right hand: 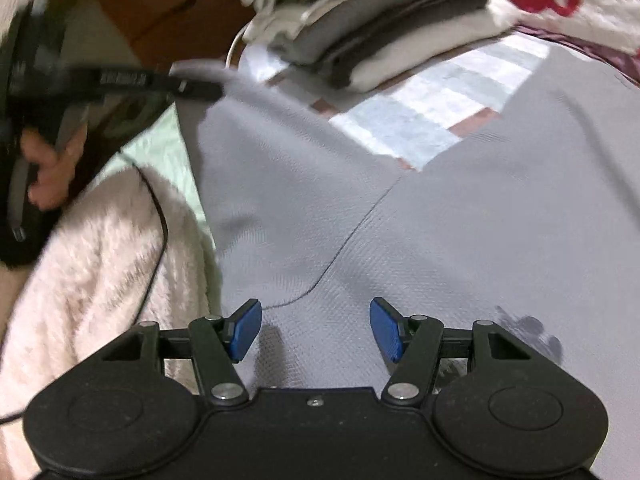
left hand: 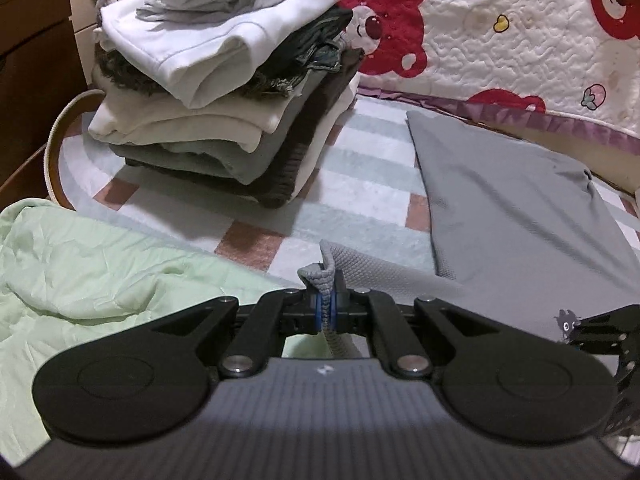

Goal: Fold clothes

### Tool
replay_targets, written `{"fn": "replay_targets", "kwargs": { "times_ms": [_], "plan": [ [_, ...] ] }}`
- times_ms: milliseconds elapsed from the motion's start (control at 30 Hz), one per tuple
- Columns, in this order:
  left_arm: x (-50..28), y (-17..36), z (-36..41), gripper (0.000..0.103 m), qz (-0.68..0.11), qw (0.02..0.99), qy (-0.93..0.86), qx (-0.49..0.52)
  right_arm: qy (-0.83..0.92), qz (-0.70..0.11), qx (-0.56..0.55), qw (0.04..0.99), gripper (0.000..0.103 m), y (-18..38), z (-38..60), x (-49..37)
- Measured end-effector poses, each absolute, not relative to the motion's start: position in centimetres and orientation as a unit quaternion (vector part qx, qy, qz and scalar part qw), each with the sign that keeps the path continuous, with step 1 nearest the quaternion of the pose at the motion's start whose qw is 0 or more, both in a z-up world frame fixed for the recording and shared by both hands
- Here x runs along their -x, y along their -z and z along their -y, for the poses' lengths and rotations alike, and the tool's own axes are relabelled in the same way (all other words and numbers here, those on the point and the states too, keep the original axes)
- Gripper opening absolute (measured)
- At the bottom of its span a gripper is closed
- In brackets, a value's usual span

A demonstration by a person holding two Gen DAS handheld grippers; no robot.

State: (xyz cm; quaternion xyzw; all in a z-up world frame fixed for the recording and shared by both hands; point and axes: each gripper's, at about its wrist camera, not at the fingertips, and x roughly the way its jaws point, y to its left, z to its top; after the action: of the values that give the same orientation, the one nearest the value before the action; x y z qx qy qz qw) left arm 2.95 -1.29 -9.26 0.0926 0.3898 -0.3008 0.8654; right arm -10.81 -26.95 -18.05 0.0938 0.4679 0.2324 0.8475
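A grey textured garment (left hand: 520, 216) lies spread on the striped bed cover (left hand: 360, 200). My left gripper (left hand: 326, 306) is shut on a corner of this garment and holds it lifted off the bed. In the right wrist view the same grey garment (right hand: 460, 220) fills the middle, with a seam running across it. The left gripper (right hand: 196, 88) shows there at the upper left, pinching the raised corner. My right gripper (right hand: 316, 328) is open and empty, its blue pads (right hand: 246, 328) just above the cloth.
A tall stack of folded clothes (left hand: 224, 92) stands at the back left of the bed. A pale green blanket (left hand: 88, 264) lies at the left. A quilt with red bears (left hand: 500, 20) runs along the back. A brown wooden cabinet (left hand: 28, 60) stands at the far left.
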Motion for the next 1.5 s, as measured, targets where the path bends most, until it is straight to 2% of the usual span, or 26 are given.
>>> {"fn": "replay_targets", "kwargs": {
  "times_ms": [233, 333, 467, 633, 733, 833, 933, 1000, 1067, 1167, 1267, 1300, 1400, 1500],
  "plan": [
    [-1.0, 7.4, 1.1, 0.003, -0.348, 0.868, 0.313, -0.164, -0.256, -0.527, -0.099, 0.804, 0.068, 19.3, 24.5, 9.8],
    [-2.3, 9.1, 0.6, 0.003, -0.371, 0.865, 0.295, -0.162, -0.274, -0.529, -0.146, 0.790, 0.065, 19.5, 24.8, 9.3],
    [-4.1, 11.2, -0.7, 0.004, -0.415, 0.855, 0.282, -0.135, -0.297, -0.545, -0.155, 0.769, 0.065, 20.2, 24.6, 9.2],
    [-4.9, 10.5, -1.3, 0.004, -0.407, 0.864, 0.260, -0.140, -0.328, -0.561, -0.211, 0.730, 0.064, 21.3, 25.5, 8.9],
    [-5.4, 10.0, -1.6, 0.004, -0.399, 0.872, 0.246, -0.144, -0.348, -0.570, -0.240, 0.704, 0.061, 22.0, 26.5, 8.8],
    [-5.7, 9.2, -1.5, 0.005, -0.390, 0.875, 0.245, -0.147, -0.328, -0.540, -0.275, 0.725, 0.060, 20.8, 30.3, 9.8],
    [-5.2, 8.3, 2.5, 0.011, -0.388, 0.853, 0.319, -0.141, -0.269, -0.497, -0.301, 0.768, 0.060, 18.4, 36.0, 10.7],
    [-5.0, 7.9, 5.5, 0.017, -0.388, 0.835, 0.366, -0.136, -0.192, -0.463, -0.295, 0.814, 0.060, 16.3, 40.7, 11.4],
    [-5.3, 8.3, 9.0, 0.030, -0.391, 0.817, 0.403, -0.131, -0.110, -0.425, -0.278, 0.855, 0.061, 14.3, 45.1, 12.5],
    [-5.9, 9.7, 15.2, 0.035, -0.386, 0.794, 0.452, -0.131, 0.021, -0.365, -0.243, 0.898, 0.061, 12.3, 52.2, 13.8],
    [-7.2, 12.0, 21.1, 0.041, -0.382, 0.769, 0.497, -0.123, 0.122, -0.337, -0.237, 0.903, 0.061, 12.9, 59.1, 13.6],
    [-7.8, 13.0, 22.9, 0.042, -0.381, 0.767, 0.500, -0.128, 0.147, -0.333, -0.243, 0.899, 0.059, 13.5, 61.2, 13.5],
    [-10.4, 16.2, 27.4, 0.042, -0.375, 0.775, 0.483, -0.158, 0.205, -0.337, -0.277, 0.876, 0.009, 16.6, 67.0, 13.1],
    [-14.5, 19.6, 30.7, 0.042, -0.386, 0.785, 0.457, -0.160, 0.249, -0.313, -0.303, 0.865, 0.009, 18.0, 70.1, 13.3]
  ]
}}
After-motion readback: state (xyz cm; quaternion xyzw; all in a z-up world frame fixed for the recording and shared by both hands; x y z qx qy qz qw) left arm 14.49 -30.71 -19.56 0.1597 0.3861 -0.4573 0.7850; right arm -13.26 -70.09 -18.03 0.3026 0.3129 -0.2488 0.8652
